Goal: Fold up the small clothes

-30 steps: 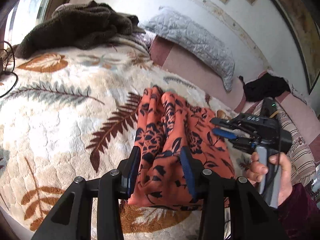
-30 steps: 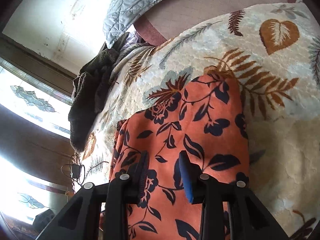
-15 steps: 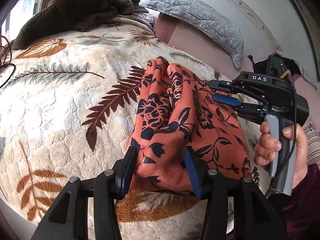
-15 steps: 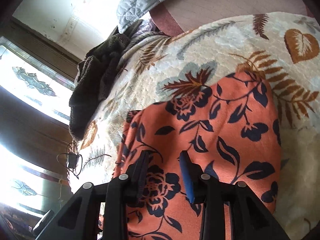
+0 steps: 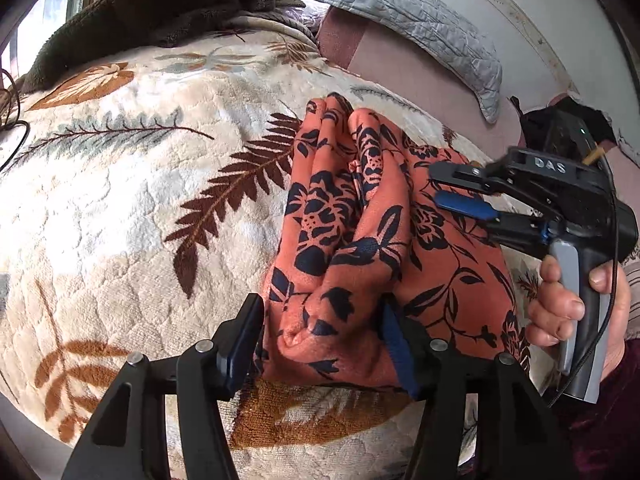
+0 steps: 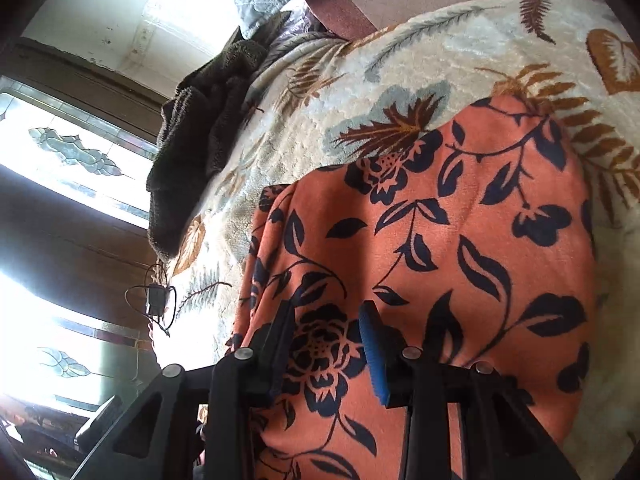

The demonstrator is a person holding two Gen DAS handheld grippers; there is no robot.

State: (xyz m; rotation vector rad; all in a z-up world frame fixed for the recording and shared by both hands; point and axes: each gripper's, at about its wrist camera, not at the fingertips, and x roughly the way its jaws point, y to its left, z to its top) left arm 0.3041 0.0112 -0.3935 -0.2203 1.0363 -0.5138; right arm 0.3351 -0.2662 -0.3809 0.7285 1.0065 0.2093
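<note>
An orange garment with dark blue flowers (image 5: 360, 240) lies folded on the leaf-patterned blanket (image 5: 140, 200). My left gripper (image 5: 320, 344) is open, its two fingers on either side of the garment's bunched near edge. My right gripper (image 5: 456, 188) hovers open just above the garment's right half, held in a hand. In the right wrist view the garment (image 6: 460, 240) fills the middle, and the right gripper (image 6: 326, 344) is open over it with cloth showing between the fingers.
A dark brown towel heap (image 5: 168, 4) lies at the far left of the bed. A grey quilted pillow (image 5: 420, 16) leans on the wall. A black cloth (image 5: 560, 116) lies far right. A charger with its cable (image 6: 154, 304) lies by the window.
The left wrist view has come closer and lower onto the garment's near edge. The right gripper has slid further over the garment's right half. Both stay open.
</note>
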